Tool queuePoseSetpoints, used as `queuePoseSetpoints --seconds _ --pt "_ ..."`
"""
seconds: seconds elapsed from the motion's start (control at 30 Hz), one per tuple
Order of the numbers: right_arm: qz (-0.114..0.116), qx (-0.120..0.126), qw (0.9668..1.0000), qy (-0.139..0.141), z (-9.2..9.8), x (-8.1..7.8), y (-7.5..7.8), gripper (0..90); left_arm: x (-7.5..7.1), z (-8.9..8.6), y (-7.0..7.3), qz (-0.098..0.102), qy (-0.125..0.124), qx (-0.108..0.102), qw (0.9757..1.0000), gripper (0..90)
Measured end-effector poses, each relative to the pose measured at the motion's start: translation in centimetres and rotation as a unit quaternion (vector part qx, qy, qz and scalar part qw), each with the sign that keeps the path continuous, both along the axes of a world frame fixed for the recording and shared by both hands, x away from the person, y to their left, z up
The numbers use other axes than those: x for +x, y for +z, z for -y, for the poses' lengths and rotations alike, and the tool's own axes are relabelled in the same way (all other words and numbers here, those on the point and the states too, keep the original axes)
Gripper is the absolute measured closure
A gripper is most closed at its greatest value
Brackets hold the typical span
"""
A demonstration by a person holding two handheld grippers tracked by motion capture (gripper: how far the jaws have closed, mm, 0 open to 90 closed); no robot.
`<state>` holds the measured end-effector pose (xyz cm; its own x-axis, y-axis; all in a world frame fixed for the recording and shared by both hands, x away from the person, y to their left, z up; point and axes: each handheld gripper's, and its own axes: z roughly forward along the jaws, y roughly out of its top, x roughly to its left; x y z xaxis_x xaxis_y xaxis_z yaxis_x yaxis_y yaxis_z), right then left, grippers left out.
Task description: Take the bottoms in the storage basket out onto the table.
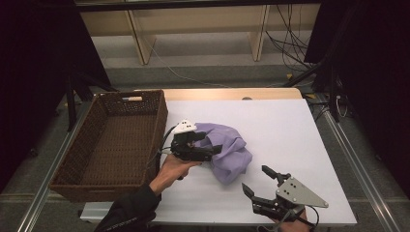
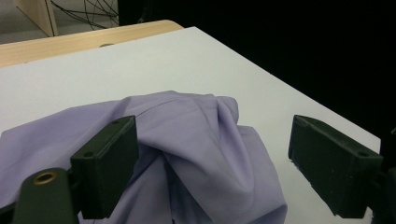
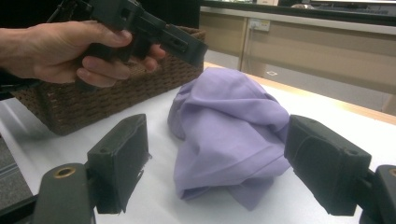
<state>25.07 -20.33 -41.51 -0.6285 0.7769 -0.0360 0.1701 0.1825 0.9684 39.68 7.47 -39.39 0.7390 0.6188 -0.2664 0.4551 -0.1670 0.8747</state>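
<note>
Wicker basket (image 1: 113, 140) behind your left gripper (image 1: 205, 145) holds nothing. Both sets of jaws gape wide, gripping nothing; left hovers over the purple cloth (image 1: 227, 150), which lies ahead of your right gripper (image 1: 261, 179).

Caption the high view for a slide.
Two open hand-held grippers flank a crumpled purple cloth beside a wicker basket.

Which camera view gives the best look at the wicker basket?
The high view: the whole basket shows there, open top and inside visible. The right gripper view catches one woven side behind the hand. The left gripper view looks over the cloth instead.
</note>
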Motion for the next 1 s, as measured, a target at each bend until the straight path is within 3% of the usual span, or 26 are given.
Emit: queuePoseSetpoints --seconds 0.77,1.0 --pt "0.0 0.001 1.0 0.0 0.0 0.0 0.0 22.4 -1.3 -0.7 0.1 0.025 0.001 -0.001 0.9997 15.6" --pt "-0.002 0.0 1.0 -0.001 0.1 0.0 0.0 22.3 -2.0 -1.0 0.5 0.036 0.003 -0.011 0.9993 15.5"
